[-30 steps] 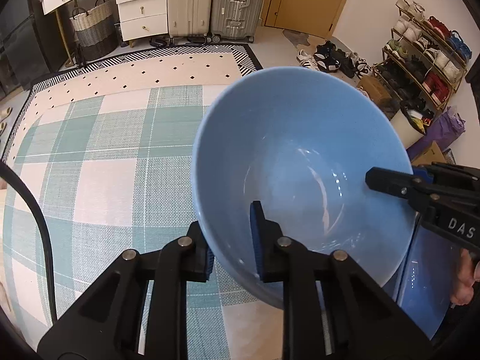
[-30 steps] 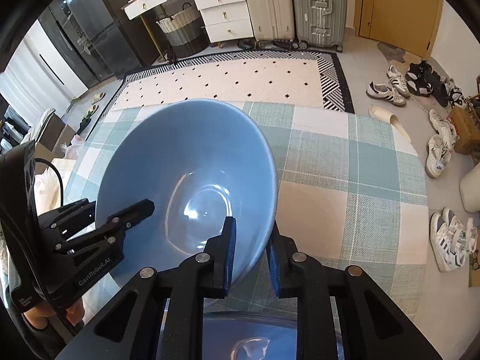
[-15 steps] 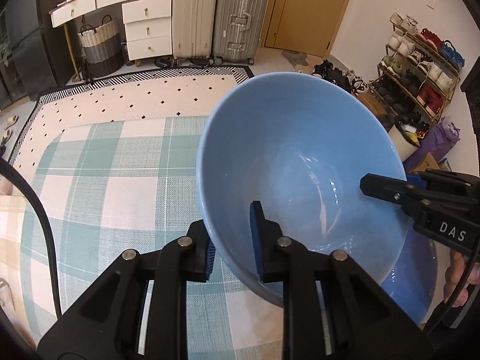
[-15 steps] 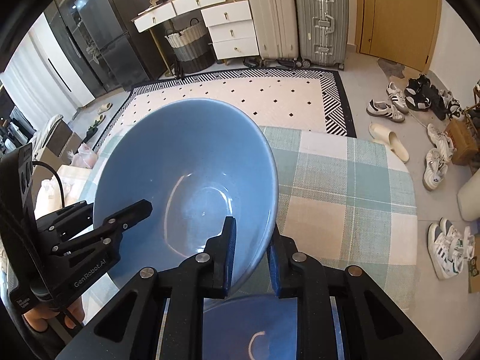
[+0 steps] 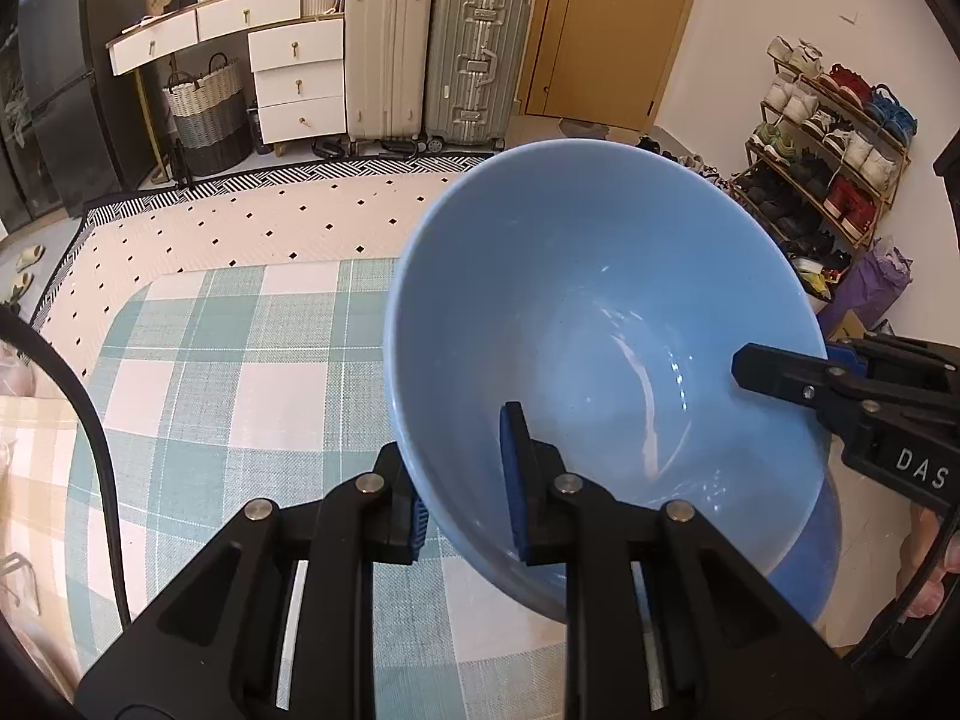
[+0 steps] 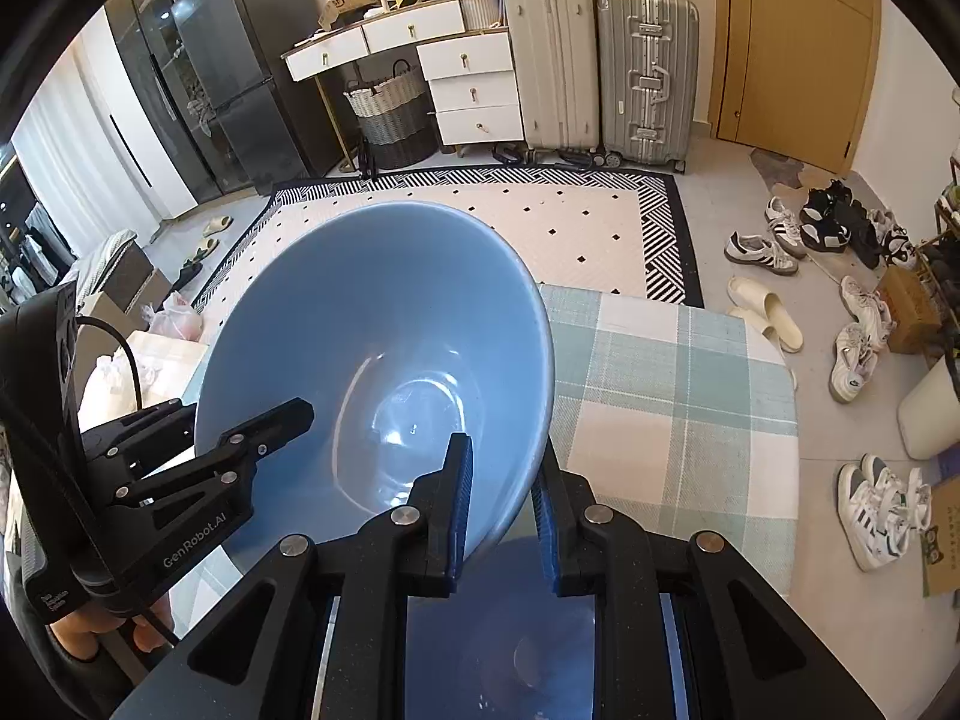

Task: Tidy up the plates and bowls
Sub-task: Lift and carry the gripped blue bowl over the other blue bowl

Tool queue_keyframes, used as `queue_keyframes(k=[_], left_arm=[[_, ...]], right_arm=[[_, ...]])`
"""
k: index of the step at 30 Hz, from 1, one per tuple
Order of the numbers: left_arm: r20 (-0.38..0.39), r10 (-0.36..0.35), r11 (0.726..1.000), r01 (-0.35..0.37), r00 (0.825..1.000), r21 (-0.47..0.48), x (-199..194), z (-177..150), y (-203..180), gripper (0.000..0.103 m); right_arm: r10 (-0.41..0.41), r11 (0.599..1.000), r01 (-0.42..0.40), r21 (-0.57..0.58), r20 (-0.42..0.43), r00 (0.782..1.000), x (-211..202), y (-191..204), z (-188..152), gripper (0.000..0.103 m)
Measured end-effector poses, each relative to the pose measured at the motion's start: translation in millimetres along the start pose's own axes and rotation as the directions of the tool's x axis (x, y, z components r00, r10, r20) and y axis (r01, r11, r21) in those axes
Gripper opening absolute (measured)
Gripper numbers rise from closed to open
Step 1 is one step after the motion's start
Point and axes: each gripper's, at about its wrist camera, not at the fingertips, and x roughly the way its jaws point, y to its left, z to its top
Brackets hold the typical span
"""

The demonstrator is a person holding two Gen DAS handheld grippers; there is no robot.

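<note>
Gripping blue bowl (image 5: 600, 324): "DAS" right tongs (image 5: 780, 375), "GenRobot.AI" left tongs (image 6: 240, 426).

Your table (image 5: 252, 360) carries a green-and-white check cloth (image 6: 678, 396) over its whole visible top. A blue plate (image 5: 822, 552) sits on it at the near right edge. You will find the plate's centre hidden in both views.

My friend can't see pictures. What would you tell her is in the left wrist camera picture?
A big light-blue bowl is held up over a green-and-white checked tablecloth, pinched at its near rim by the left tongs and at its far side by the right tongs. Behind are two suitcases, white drawers and a shoe rack.
</note>
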Motion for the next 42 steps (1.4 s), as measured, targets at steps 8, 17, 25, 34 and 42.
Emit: queue_keyframes(k=[8,17,25,34,42], left_arm=[[0.01,-0.003,1.0,0.003,1.0,0.004,-23.0,-2.8,-13.2,0.017],[0.012,-0.024,0.999,0.024,1.0,0.029,-43.4,-9.8,-36.7,0.017],[0.014,-0.056,0.997,0.055,0.998,0.059,-64.0,-17.3,-70.7,0.017],[-0.001,-0.085,0.992,0.085,0.996,0.094,-78.3,-27.4,-109.3,0.017],[-0.013,-0.093,0.989,0.094,0.996,0.117,-85.2,-39.9,-134.4,0.017]], right_arm=[[-0.008,1.0,0.008,0.007,0.021,1.0,-19.9,5.9,-8.3,0.02],[-0.028,0.999,0.027,0.028,0.04,0.999,-42.5,3.5,-25.0,0.02],[-0.062,0.997,0.059,0.057,0.051,0.997,-69.1,-7.2,-41.9,0.02],[-0.088,0.992,0.083,0.097,0.052,0.995,-87.0,-24.2,-62.2,0.02],[-0.101,0.989,0.094,0.114,0.058,0.993,-101.6,-32.1,-77.1,0.02]])
